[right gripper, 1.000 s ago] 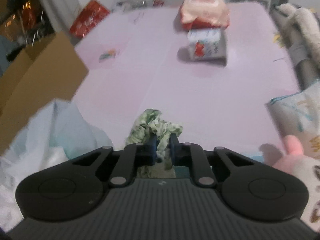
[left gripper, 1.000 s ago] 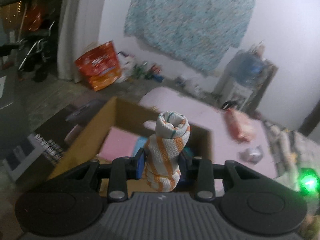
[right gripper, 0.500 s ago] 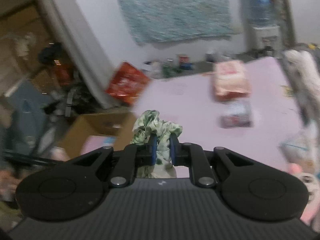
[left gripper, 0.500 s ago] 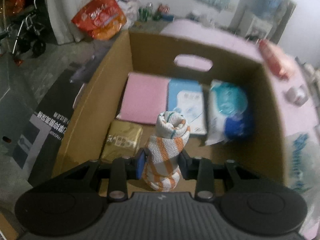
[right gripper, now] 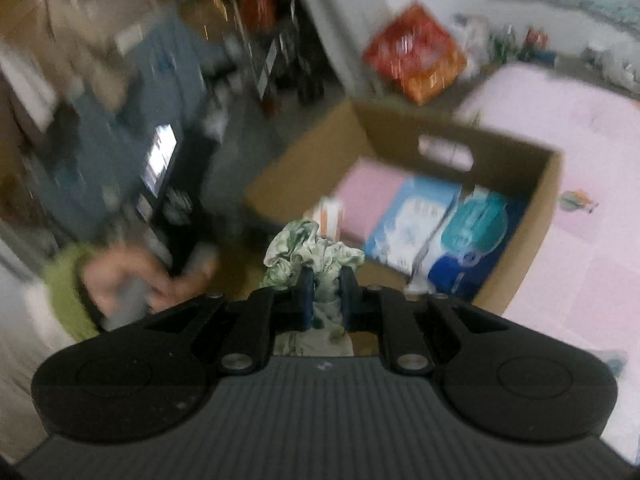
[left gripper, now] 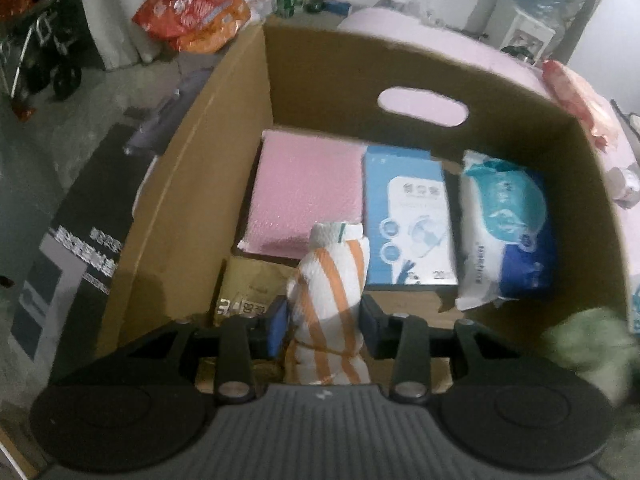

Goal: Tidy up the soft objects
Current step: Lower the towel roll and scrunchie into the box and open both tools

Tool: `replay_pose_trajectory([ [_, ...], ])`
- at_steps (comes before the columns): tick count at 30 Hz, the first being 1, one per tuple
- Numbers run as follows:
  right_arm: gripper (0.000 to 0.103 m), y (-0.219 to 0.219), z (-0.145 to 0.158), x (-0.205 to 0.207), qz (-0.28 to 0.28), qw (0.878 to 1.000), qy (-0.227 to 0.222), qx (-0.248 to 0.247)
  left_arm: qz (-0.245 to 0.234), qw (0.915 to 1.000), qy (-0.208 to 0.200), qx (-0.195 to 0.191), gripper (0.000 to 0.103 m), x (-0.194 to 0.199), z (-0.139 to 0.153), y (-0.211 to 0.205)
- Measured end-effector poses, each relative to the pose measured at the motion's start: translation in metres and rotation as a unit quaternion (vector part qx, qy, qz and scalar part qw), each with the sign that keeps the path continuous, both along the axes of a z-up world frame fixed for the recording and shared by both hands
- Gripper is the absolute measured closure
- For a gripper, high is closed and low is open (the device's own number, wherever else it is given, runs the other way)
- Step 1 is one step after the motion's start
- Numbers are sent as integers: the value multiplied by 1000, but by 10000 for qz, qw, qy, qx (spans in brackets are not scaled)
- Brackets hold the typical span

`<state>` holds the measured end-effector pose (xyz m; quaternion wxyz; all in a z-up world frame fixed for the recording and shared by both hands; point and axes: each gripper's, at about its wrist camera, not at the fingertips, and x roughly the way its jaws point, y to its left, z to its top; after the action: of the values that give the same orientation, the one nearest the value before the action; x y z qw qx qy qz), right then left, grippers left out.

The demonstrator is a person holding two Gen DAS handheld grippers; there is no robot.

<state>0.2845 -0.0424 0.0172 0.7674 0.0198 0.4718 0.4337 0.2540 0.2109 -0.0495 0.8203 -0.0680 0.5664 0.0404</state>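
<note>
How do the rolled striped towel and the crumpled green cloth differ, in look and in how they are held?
The striped towel is white with orange stripes, tightly rolled; the green cloth is leaf-patterned, loosely crumpled. The left gripper is opening around the towel inside the cardboard box; the right gripper pinches the cloth tight. Both are soft fabric.

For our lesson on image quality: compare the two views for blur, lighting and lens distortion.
Left wrist view: fairly sharp on the striped towel roll and cardboard box, dim, with box edges bowed by the fisheye; a green blur at the right edge. Right wrist view: heavily motion-smeared background; only the green cloth between its fingers looks fairly crisp.
</note>
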Motion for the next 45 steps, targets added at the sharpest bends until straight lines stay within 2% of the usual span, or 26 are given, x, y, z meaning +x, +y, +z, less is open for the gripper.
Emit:
replay_pose_trajectory([
  [4,91,44,-21,14,170,9976,198,-645,91,9997,49,-211,59,4,-9,9],
  [8,90,80,-35,18,290,9933,298,-1077,190,9991,-71,-360,51,2,-5,18],
  [11,88,100,-48,25,317,9911,351,-1247,279,9976,-115,-624,51,1,-2,24],
  [14,85,113,-61,32,254,9889,379,-1411,338,9968,-165,-699,50,0,2,26],
  [18,81,116,-72,40,81,9874,570,-1471,330,9960,-240,-794,41,-3,6,25],
  [21,75,110,-76,45,-45,9889,710,-1303,315,9961,-323,-764,38,-7,11,24],
  [24,66,100,-69,45,-140,9916,617,-1125,356,9954,-408,-789,36,-9,17,23],
  [26,55,91,-60,43,-227,9936,513,-983,417,9950,-474,-779,33,-12,22,23],
  [34,51,36,-20,27,-480,9984,253,-162,625,9913,-848,-794,28,-30,56,14],
  [39,47,-30,10,0,-796,9945,43,680,446,9908,-1097,-654,23,-55,84,-11],
  [43,28,-105,24,-40,-1076,9836,-195,1433,35,9874,-1500,-503,15,-88,108,-46],
  [45,23,-147,23,-64,-1355,9752,-301,1723,-178,9830,-1745,-538,9,-105,116,-66],
])
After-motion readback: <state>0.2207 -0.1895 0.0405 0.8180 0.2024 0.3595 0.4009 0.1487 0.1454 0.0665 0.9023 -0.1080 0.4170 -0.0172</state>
